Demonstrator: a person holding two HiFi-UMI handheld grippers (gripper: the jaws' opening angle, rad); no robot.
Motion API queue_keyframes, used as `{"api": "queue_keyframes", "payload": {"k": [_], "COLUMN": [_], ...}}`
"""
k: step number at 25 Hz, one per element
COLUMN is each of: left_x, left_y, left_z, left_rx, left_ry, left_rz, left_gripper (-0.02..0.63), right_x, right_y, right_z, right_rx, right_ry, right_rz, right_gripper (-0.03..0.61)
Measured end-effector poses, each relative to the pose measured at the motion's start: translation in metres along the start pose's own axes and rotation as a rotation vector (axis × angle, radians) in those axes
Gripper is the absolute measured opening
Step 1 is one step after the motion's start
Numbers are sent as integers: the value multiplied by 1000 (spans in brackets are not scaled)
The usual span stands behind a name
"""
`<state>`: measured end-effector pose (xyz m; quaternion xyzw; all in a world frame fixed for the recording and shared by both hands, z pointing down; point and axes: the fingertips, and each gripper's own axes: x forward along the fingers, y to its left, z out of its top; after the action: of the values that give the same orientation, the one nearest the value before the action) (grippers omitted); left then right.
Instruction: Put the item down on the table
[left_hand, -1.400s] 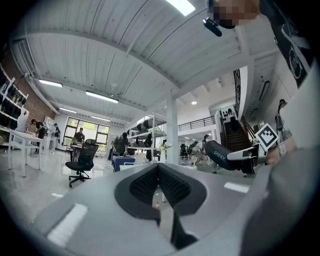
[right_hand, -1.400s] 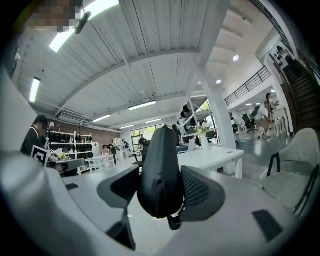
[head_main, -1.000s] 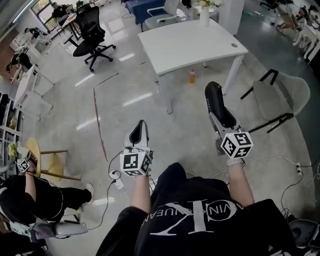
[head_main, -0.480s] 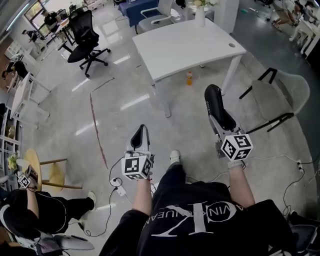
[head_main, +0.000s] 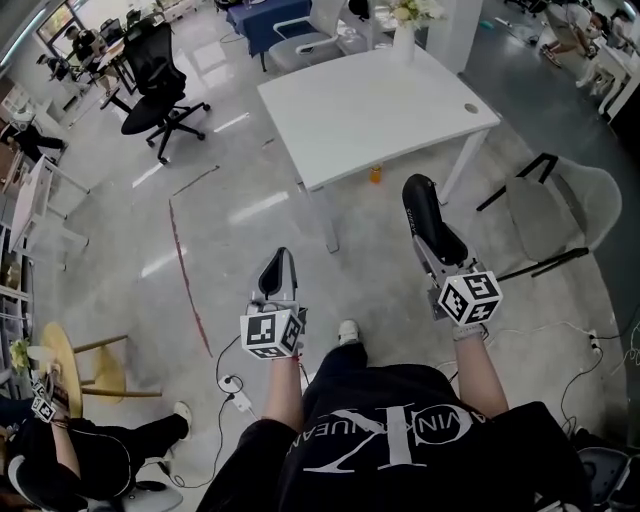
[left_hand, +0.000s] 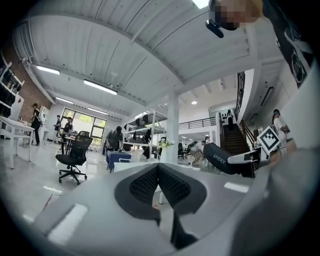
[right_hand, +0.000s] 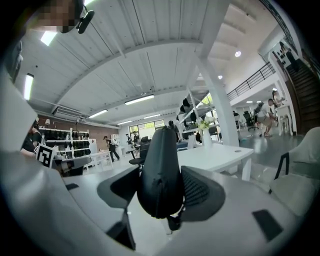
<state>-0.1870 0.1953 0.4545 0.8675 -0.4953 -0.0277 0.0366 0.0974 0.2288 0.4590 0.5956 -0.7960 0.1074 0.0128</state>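
My right gripper clamps a black case above the floor, near the white table. My left gripper has its jaws pressed together on nothing.

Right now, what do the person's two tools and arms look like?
The left tool and the right tool both have pale grey bodies with black ribbed pads. Each carries a white cube with black square markers, one on the left and one on the right. I see no cable on either. The person wears a black short-sleeved T-shirt with white lettering.
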Motion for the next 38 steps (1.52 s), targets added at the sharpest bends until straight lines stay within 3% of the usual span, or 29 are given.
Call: {"api": "queue_keyframes", "payload": {"k": [23,31,38], "left_x": [157,182,211], "left_y": [84,97,111], "left_z": [-8,-21,-38], "left_rx": [0,-22,-15], "left_ry": [20,50,75], "left_rz": [-107,-102,-55], "left_gripper": [11,11,12], "right_x": [145,173,226], "right_y": [-39,-52,-71], "right_z": [3,1,-5], "right_rx": [50,49,55], "right_ry": [18,50,69], "right_rz": [-72,-70,-3], "right_gripper": [265,265,265]}}
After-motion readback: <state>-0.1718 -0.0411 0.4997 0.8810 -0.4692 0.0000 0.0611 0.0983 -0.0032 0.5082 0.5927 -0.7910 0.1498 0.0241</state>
